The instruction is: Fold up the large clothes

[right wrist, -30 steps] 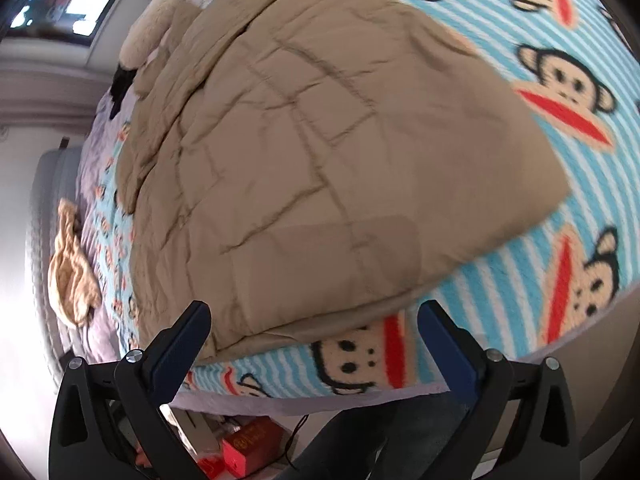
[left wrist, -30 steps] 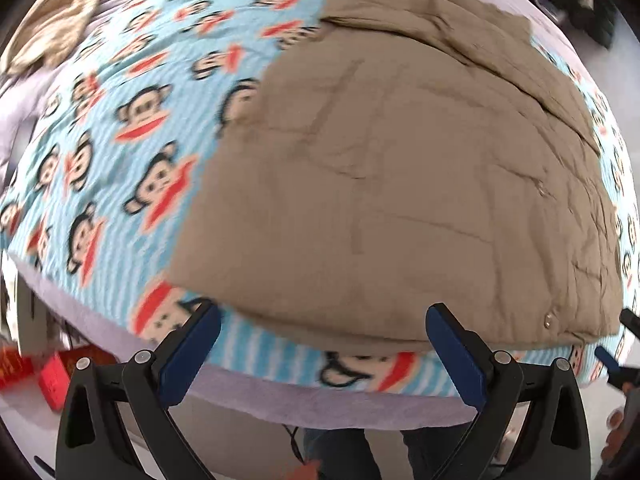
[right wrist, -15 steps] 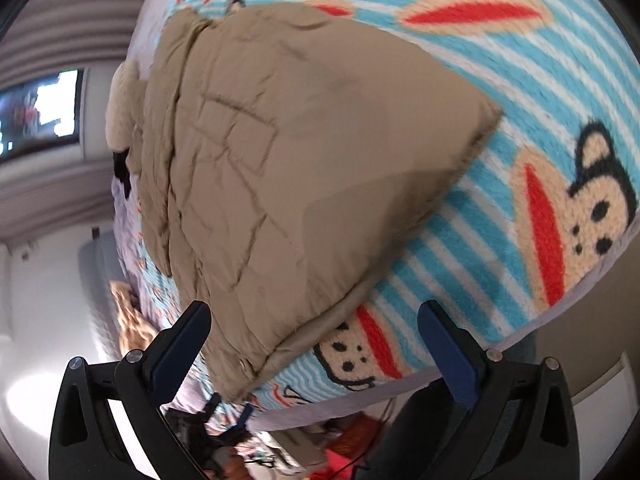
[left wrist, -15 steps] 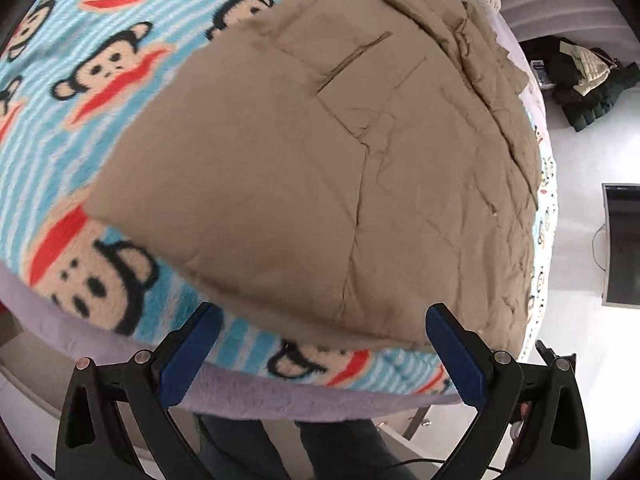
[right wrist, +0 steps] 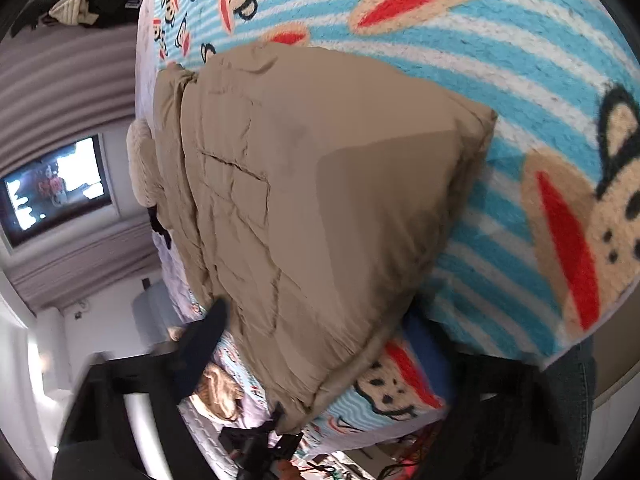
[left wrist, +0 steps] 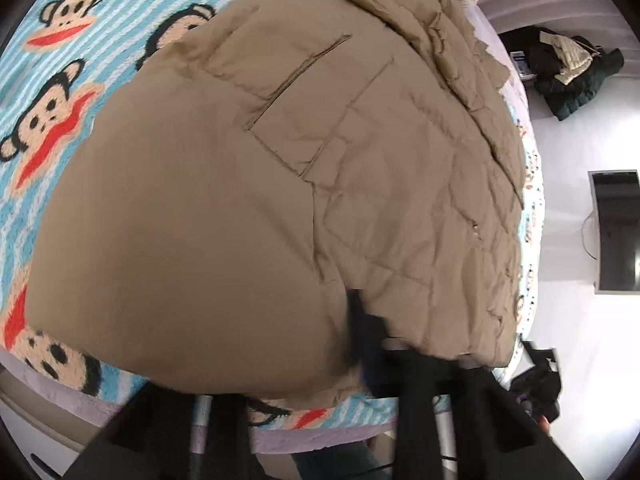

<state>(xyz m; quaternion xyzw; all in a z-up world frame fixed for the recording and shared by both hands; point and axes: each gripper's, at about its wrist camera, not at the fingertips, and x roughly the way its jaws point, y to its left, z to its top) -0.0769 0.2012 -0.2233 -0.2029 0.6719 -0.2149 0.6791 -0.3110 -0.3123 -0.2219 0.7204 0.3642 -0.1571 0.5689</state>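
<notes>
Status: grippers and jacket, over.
Left gripper just closed, pinching tan jacket hem. Right gripper closing astride hem, grip unclear. Jacket spread on monkey blanket, nothing in the way.

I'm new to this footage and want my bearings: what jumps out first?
A big tan padded jacket fills the middle, spread on a blue striped monkey-print blanket. The left gripper is pinched on its near hem. The right gripper's jaws have just been closing around the jacket's corner.
</notes>
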